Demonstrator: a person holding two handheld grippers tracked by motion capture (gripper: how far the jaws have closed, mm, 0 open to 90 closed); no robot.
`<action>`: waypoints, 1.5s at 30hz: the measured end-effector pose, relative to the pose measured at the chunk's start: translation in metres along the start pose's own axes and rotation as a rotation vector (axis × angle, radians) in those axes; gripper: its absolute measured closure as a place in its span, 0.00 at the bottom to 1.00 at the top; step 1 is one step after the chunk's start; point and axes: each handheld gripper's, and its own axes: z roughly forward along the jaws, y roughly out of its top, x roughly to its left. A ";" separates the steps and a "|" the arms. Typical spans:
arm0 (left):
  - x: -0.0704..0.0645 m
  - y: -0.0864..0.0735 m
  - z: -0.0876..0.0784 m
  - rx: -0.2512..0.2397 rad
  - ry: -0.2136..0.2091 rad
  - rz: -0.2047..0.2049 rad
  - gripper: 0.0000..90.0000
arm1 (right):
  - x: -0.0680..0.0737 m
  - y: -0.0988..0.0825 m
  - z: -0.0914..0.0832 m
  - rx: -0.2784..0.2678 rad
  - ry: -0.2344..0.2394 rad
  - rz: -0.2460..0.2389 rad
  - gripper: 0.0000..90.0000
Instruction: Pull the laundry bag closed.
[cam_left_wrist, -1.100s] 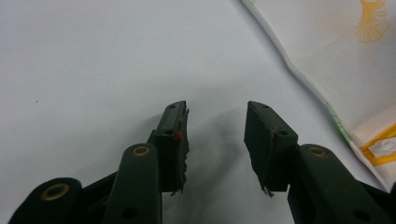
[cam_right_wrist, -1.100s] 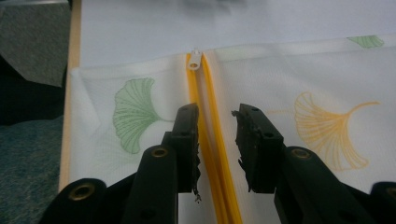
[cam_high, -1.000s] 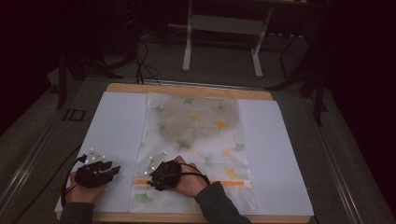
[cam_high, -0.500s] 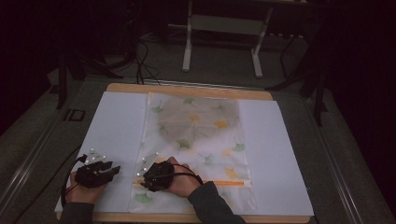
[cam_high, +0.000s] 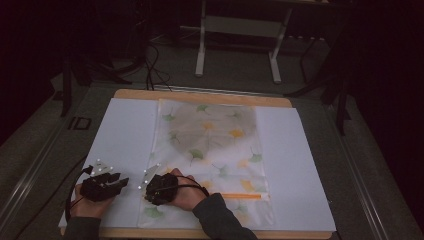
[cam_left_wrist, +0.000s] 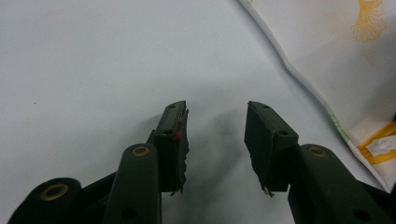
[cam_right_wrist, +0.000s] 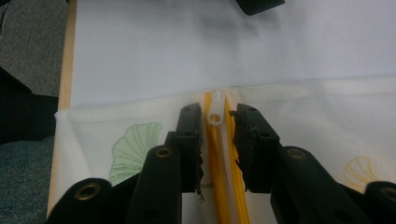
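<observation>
Looking down from the high view, the right gripper (cam_high: 161, 189) now sits farther toward the person's left than a second ago, having slid along the yellow zipper (cam_high: 240, 196) of the leaf-printed mesh bag (cam_high: 210, 145) to near the bag's left edge, while the left gripper (cam_high: 102, 186) rests just beside it on the white sheet (cam_high: 125, 135), where it was. My reading is that the zipper run is nearly at its end, so little travel remains. In the left gripper view, the left gripper (cam_left_wrist: 217, 135) has its jaws apart with only bare white sheet (cam_left_wrist: 93, 56) between them; the mesh bag (cam_left_wrist: 336, 60) lies off to their right, and a bit of the yellow zipper (cam_left_wrist: 380, 144) is cut off at the frame edge. In the right gripper view, the right gripper (cam_right_wrist: 218, 135) straddles the white zipper pull (cam_right_wrist: 215, 114), which stands directly between the jaws on the yellow zipper (cam_right_wrist: 224, 186); the jaws have just been closing, yet slim gaps seem to remain beside the pull, so it looks unclamped. Whether the zipper is open or shut behind the jaws is hidden, and the dim overhead picture blurs both grippers.
</observation>
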 end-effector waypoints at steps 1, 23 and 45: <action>0.000 0.000 0.000 0.001 0.000 0.001 0.66 | -0.001 0.000 0.000 0.003 0.002 0.002 0.85; -0.001 0.000 0.001 0.005 -0.006 0.006 0.66 | -0.005 0.009 0.009 0.088 0.043 -0.023 0.93; -0.011 0.001 -0.008 -0.001 -0.060 0.018 0.66 | -0.002 0.003 0.001 0.039 0.005 -0.040 0.93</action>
